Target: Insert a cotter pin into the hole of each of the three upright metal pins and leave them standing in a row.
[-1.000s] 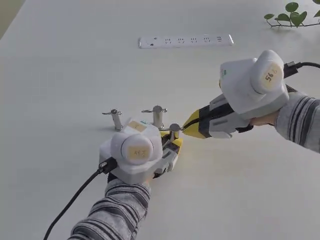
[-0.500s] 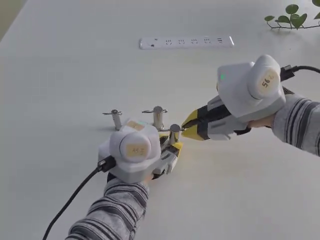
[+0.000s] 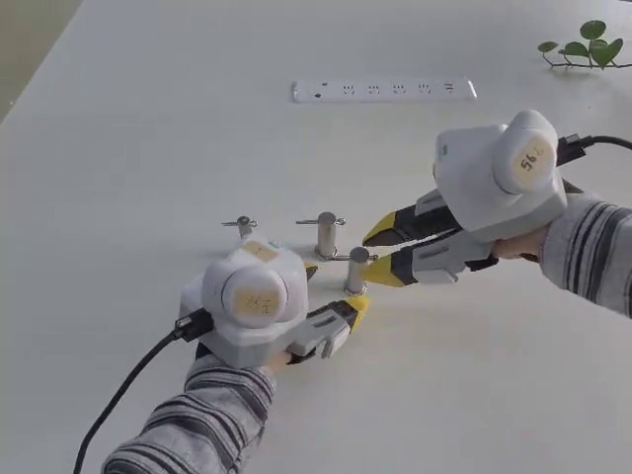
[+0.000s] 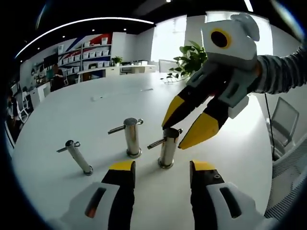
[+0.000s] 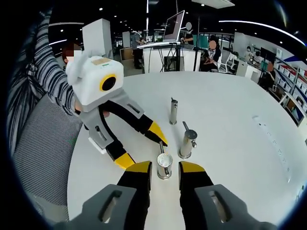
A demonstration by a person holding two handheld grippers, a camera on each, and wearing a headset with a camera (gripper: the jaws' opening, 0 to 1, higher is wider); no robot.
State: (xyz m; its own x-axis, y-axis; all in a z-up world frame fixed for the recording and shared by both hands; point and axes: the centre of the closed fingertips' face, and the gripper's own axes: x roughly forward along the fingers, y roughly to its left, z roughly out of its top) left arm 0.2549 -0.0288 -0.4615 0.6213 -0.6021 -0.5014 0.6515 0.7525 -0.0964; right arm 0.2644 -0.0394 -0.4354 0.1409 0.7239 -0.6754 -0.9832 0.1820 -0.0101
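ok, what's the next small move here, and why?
Probably draw both tongs straight back, clear of the nearest pin. The left tongs and right tongs stand open around it, and a cotter pin already crosses its hole, as on the middle pin and far pin. All three stand upright in a row.

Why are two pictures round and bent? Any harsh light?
Left gripper view: the fisheye lens curves the table and the ceiling light strip; the window glares white. Right gripper view: same bulge, nearest metal pin sharp. Head view: undistorted, soft even light, faint shadows.
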